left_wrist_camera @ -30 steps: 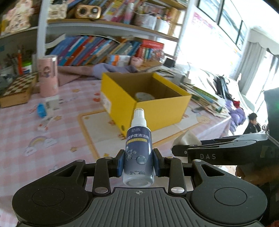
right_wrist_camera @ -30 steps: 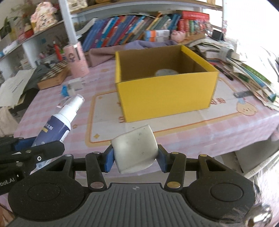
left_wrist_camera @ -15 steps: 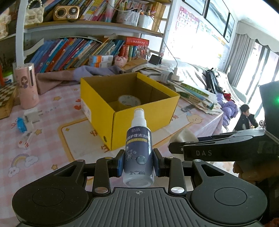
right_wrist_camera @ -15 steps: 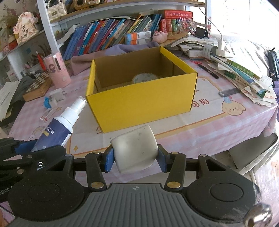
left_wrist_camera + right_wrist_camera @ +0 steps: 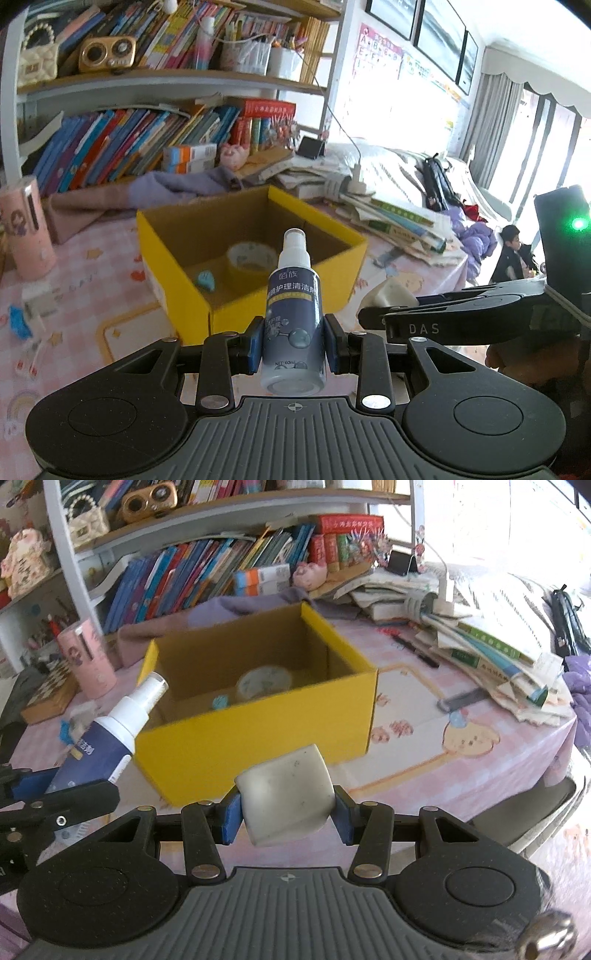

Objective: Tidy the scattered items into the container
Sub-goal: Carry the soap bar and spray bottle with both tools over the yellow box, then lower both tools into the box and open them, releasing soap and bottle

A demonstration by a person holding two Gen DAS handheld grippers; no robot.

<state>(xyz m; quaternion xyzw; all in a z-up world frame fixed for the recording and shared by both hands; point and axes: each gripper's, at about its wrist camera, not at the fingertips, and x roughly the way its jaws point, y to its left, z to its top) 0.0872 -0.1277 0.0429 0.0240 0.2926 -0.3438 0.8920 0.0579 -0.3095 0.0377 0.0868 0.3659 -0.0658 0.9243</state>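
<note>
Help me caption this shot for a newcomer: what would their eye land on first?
Most striking is the yellow cardboard box open on the pink tablecloth, with a tape roll and a small blue item already inside. In front of it, the left tool grips a dark spray bottle and the right tool clamps a whitish block. Behind runs a bookshelf crammed with colourful books.
</note>
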